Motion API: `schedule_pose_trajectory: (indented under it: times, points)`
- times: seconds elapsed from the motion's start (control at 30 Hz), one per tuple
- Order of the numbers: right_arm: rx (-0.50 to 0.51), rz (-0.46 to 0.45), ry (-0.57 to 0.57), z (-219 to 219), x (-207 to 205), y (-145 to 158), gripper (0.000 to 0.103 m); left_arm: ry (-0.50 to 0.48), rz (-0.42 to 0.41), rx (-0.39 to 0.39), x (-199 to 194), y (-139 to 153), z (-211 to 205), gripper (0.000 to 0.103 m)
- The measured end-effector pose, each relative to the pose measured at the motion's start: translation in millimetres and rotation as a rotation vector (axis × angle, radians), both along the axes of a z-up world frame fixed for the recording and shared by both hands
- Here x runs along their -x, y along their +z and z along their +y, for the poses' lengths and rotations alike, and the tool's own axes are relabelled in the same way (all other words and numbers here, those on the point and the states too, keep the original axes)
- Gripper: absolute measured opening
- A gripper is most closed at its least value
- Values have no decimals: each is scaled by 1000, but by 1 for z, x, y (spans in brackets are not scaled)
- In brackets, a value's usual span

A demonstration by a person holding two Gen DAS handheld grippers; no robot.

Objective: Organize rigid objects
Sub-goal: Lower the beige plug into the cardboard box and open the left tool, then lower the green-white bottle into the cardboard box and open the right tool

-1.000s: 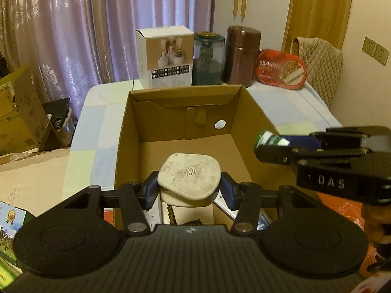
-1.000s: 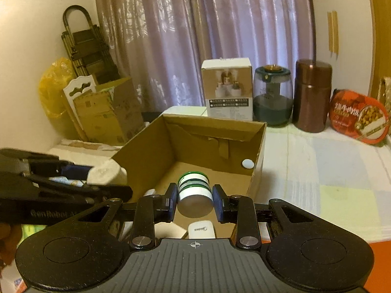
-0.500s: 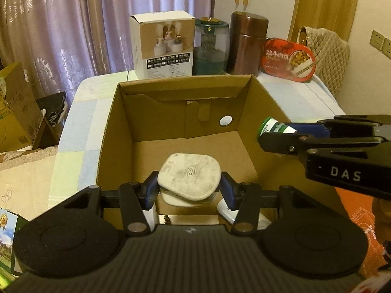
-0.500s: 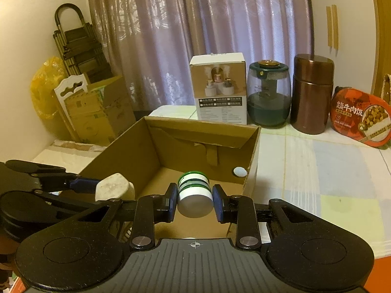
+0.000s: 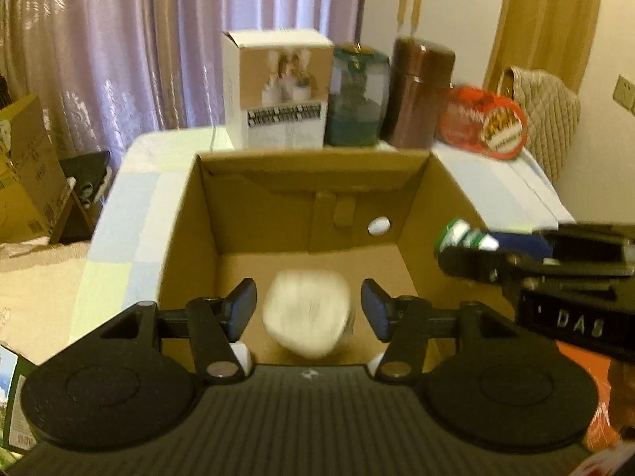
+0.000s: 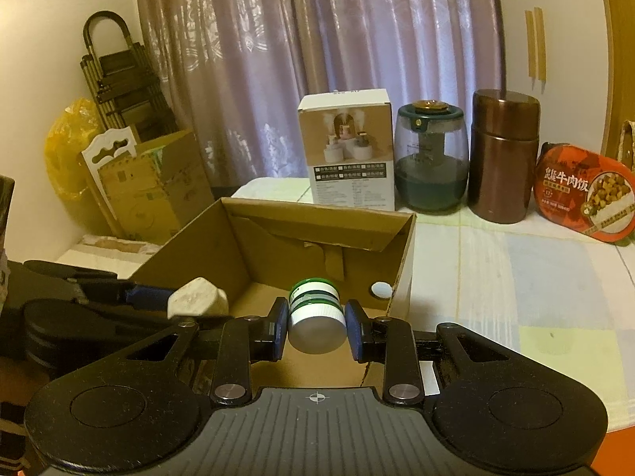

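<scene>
The left gripper [image 5: 307, 309] hangs over the open cardboard box [image 5: 190, 214], its jaws opening; the cream-coloured plug-like object [image 5: 307, 319] sits blurred between the blue pads [image 5: 242, 307] with a gap on either side, above the box floor. The right gripper [image 6: 316, 329] pinches the green-and-white bottle [image 6: 316, 315] by its sides, cap toward the camera, just above the box's near edge.

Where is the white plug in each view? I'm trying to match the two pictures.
Left wrist: white plug, blurred, bottom centre, between the pads with gaps either side, over the box floor.
Right wrist: plug at lower left, at the box's near left edge.
Shared landmark: cardboard box.
</scene>
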State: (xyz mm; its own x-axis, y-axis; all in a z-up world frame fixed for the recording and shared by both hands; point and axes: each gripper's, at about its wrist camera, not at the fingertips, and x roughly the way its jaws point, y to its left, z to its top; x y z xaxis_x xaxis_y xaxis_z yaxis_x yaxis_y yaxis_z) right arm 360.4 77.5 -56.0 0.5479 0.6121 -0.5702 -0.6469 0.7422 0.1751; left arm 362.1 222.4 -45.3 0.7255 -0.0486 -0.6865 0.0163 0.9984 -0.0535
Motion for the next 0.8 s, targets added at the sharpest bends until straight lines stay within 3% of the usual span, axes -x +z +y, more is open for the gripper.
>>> schedule_pose_trajectory:
  times: [0.27, 0.8]
  points:
    - [3, 2, 12, 3, 2, -1, 27, 10, -16, 5, 9, 10, 1, 54]
    - [13, 7, 15, 5, 3, -5, 27, -3, 20, -21, 20, -1, -2, 54]
